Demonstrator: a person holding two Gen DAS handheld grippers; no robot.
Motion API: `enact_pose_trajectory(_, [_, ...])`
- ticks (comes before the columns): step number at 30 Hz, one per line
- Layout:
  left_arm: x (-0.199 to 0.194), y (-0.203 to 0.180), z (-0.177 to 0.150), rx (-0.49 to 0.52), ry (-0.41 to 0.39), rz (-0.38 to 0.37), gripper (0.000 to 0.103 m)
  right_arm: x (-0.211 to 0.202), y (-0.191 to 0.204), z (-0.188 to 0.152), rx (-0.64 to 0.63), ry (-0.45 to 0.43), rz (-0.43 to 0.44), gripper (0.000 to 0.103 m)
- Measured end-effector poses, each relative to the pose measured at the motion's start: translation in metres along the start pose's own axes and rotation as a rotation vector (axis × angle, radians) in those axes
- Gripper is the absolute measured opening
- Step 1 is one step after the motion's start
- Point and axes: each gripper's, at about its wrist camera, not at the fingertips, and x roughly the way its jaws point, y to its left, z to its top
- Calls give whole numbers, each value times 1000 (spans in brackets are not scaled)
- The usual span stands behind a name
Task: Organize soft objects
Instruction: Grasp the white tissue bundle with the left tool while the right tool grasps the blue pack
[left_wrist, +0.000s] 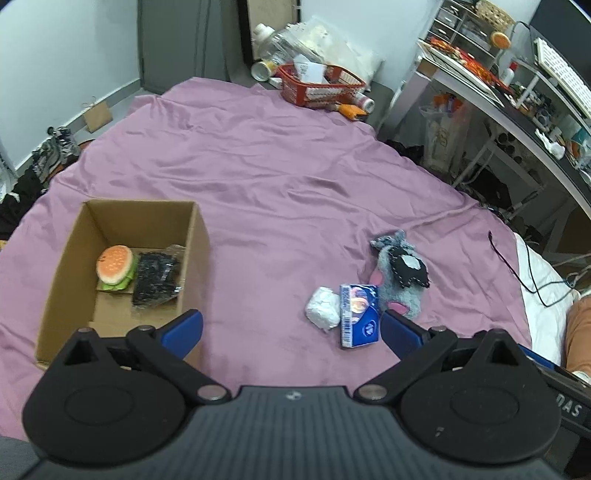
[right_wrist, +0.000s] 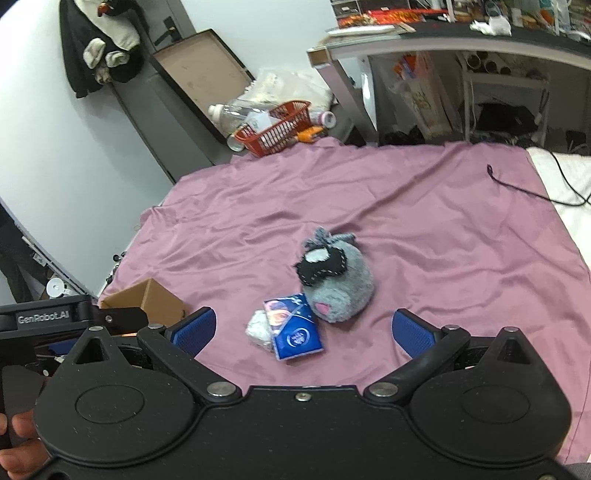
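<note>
Box: an open cardboard box (left_wrist: 122, 266) stood on the bed's left side, holding a burger toy (left_wrist: 115, 267) and a black packet (left_wrist: 157, 275) side by side.
Left hand-held gripper (left_wrist: 291, 332): jaws spread wide and empty, its left finger over the box's near right corner.
Open room: the purple sheet (left_wrist: 258, 177) lay bare and wrinkled between the box and the loose items, and well beyond them toward the far edge.
White wad (left_wrist: 322, 307): lay touching the left side of the tissue pack.
Tissue pack (left_wrist: 359, 314): blue, just ahead of the left hand-held gripper's right finger.
Grey plush toy (right_wrist: 334, 282): lay touching the pack's far right corner.
Right hand-held gripper (right_wrist: 303, 332): jaws wide, holding nothing; wad, pack and plush lay between and just ahead of its fingers.
Edges: a red basket (left_wrist: 319, 86) sat past the far edge; a black cable (right_wrist: 524, 188) crossed the right edge.
</note>
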Motion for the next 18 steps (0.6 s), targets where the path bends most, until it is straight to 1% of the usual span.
enact_pose_trajectory(2, [7, -4, -1, 11, 3, -15, 99, 6, -6, -1, 16, 13, 4, 102])
enact_pose_trajectory(4, [13, -8, -2, 25, -2, -18, 99, 13, -13, -3, 46, 31, 19, 99])
enact_pose_trajectory(6, [21, -12, -2, 40, -2, -16, 96, 21, -20, -5, 88, 58, 50, 91])
enact_pose_trajectory(8, [31, -13, -2, 47, 12, -18, 85, 31, -25, -7, 125, 84, 74, 87])
enact_pose_trajectory(9, [37, -13, -2, 45, 24, -19, 83, 35, -25, -8, 134, 96, 76, 86])
enact_pose_trajectory(10, [42, -13, -2, 43, 34, -19, 79, 40, -26, -9, 142, 110, 81, 86])
enact_pose_trajectory(11, [47, -12, -2, 41, 44, -19, 74, 44, -25, -10, 144, 121, 93, 86])
enact_pose_trajectory(13, [58, -10, -1, 35, 66, -25, 70, 51, -22, -11, 128, 138, 108, 86])
enact_pose_trajectory(16, [71, -7, 0, 21, 89, -33, 66, 64, -15, -13, 82, 169, 105, 84])
enact_pose_trajectory(18, [80, -6, 2, 18, 104, -40, 62, 73, -13, -13, 57, 187, 103, 80])
